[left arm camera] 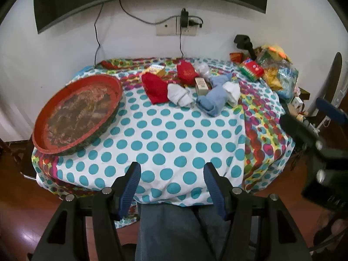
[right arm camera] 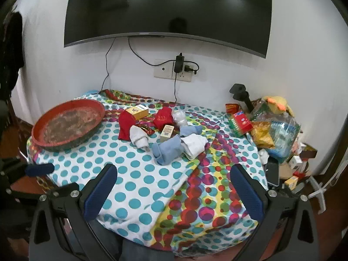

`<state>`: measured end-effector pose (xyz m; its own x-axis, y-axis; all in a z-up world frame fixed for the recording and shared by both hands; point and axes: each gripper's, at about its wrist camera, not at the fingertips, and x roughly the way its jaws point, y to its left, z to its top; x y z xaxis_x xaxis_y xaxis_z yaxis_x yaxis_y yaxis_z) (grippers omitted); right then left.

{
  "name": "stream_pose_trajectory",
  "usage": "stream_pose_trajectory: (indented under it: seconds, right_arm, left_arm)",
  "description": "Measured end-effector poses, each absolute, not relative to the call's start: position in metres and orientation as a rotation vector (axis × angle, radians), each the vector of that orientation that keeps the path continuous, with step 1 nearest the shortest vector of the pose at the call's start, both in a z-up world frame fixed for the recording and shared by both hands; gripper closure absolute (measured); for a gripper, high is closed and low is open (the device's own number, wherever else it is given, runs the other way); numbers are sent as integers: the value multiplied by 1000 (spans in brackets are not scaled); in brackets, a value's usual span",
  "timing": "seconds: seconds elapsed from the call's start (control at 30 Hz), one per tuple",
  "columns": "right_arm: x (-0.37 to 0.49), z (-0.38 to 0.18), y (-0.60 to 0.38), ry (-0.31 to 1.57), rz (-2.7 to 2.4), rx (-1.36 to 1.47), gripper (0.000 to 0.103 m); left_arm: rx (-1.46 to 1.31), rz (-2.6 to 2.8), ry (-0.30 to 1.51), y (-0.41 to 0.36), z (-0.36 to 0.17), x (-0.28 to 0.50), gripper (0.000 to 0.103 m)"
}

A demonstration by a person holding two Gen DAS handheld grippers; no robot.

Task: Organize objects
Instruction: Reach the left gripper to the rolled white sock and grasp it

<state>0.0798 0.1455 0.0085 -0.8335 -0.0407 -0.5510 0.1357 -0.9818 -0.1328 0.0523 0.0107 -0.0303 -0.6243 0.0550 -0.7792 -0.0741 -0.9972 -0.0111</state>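
Observation:
A round red tray [left arm camera: 54,140] [right arm camera: 41,140] sits at the left of a table with a dotted cloth [left arm camera: 174,143] [right arm camera: 139,187]. At the back middle lies a heap: red socks [left arm camera: 153,87] [right arm camera: 125,125], a white sock [left arm camera: 179,94] [right arm camera: 139,138], a blue sock [left arm camera: 212,100] [right arm camera: 168,150], another white sock [left arm camera: 232,91] [right arm camera: 194,144], a beige box [left arm camera: 201,86] [right arm camera: 167,132] and a yellow box [left arm camera: 156,69] [right arm camera: 138,111]. My left gripper [left arm camera: 171,169] is open and empty at the near table edge. My right gripper [right arm camera: 174,171] is open and empty over the near cloth.
Snack packets and bags [left arm camera: 276,71] [right arm camera: 271,130] are piled at the table's right end, with a red and green box [left arm camera: 251,68] [right arm camera: 240,124]. A television [right arm camera: 167,8] hangs on the wall behind, with cables and a socket [right arm camera: 174,70]. The right gripper shows at right in the left wrist view [left arm camera: 313,134].

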Motion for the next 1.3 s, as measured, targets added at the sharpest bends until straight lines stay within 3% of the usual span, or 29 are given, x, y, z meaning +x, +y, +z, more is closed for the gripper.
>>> stream_pose_trajectory:
  seconds: [0.2,0.6,0.93,1.3]
  right_arm:
    - [82,9,152,278,-2906,831,0]
    - [25,-31,162,129,-2746,960,0]
    - [-39,-71,154,124,-2635,1105,12]
    - [-106,-108,144,121,-2597,1215,16]
  left_arm:
    - [-1308,2785,57,8,-29,45,41]
    - [-1360,2726,-31,-26,-52,-7,41]
    - [-1440,2664,64,-15,-69,-61,41]
    - [-1455,2589,63,-6,-96,-114,41]
